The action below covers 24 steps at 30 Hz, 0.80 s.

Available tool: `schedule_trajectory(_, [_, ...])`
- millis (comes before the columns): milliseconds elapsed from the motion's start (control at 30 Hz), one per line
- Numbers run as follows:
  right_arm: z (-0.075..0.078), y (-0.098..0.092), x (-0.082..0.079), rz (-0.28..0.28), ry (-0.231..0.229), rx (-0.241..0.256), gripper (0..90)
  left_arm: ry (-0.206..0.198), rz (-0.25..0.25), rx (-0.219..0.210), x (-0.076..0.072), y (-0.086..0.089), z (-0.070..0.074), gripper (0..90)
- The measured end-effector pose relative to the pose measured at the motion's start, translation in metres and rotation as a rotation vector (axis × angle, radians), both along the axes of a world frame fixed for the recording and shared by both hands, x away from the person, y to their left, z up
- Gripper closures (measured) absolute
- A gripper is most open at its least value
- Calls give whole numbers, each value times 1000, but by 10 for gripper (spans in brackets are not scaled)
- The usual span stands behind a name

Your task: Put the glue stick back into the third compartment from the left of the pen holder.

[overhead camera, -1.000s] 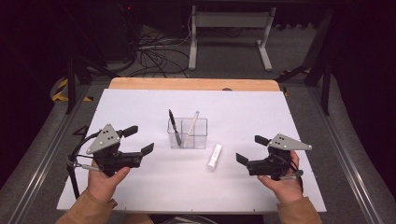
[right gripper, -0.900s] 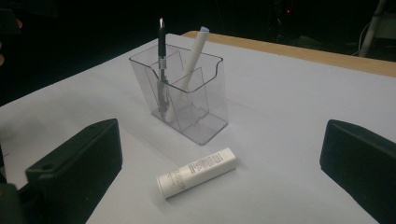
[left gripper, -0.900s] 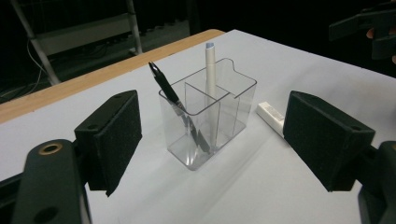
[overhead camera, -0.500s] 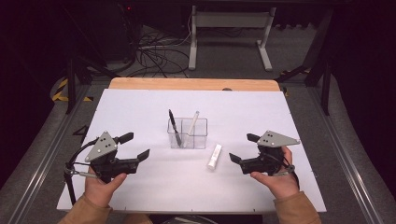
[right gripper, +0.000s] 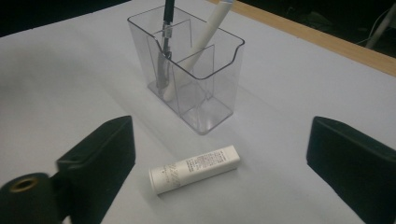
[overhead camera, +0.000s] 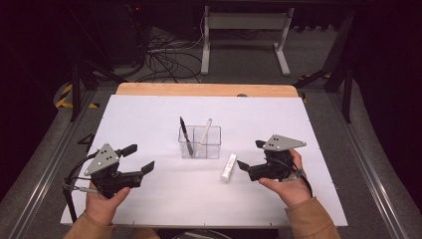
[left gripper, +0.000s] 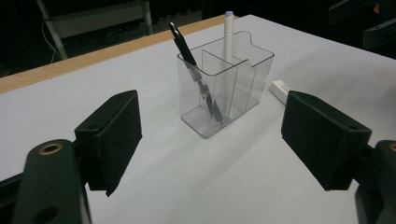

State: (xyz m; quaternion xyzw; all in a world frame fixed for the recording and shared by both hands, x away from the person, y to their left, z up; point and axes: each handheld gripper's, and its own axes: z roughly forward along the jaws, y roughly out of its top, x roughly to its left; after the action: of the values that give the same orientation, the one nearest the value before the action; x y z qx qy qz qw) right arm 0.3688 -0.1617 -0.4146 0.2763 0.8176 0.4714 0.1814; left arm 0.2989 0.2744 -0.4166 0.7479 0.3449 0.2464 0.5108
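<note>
The right tool [overhead camera: 247, 160], wide open and empty, is closing in on the white tube [overhead camera: 228, 167], lining up a pickup, while the left tool [overhead camera: 139, 158], lower now, is hovering open.

Overhead plus two low views (shared organizer [overhead camera: 199, 142])

White tube [right gripper: 194, 169] print unreadable (too small).

clear glossy plastic holder [right gripper: 196, 70], matt white tabletop [overhead camera: 298, 129].
</note>
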Motion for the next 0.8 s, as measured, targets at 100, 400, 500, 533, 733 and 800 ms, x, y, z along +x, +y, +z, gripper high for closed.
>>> schedule_trajectory(100, [3,5,2,2,1,-30,173,6,4,-13,0,0,-1,210])
schedule_trajectory(400, [4,22,7,23,17,-94,235,2,1,-14,2,0,0,210])
schedule_trajectory(500, [5,23,9,18,26,-92,237,-4,0,-6,3,1,0,211])
schedule_trajectory(533, [5,23,9,16,29,-95,237,-3,0,-6,3,1,0,211])
schedule_trajectory(733, [7,27,12,-8,68,-120,296,6,3,-9,4,1,-2,211])
schedule_trajectory(800, [8,31,13,-18,73,-139,318,5,4,-8,4,2,-2,211])
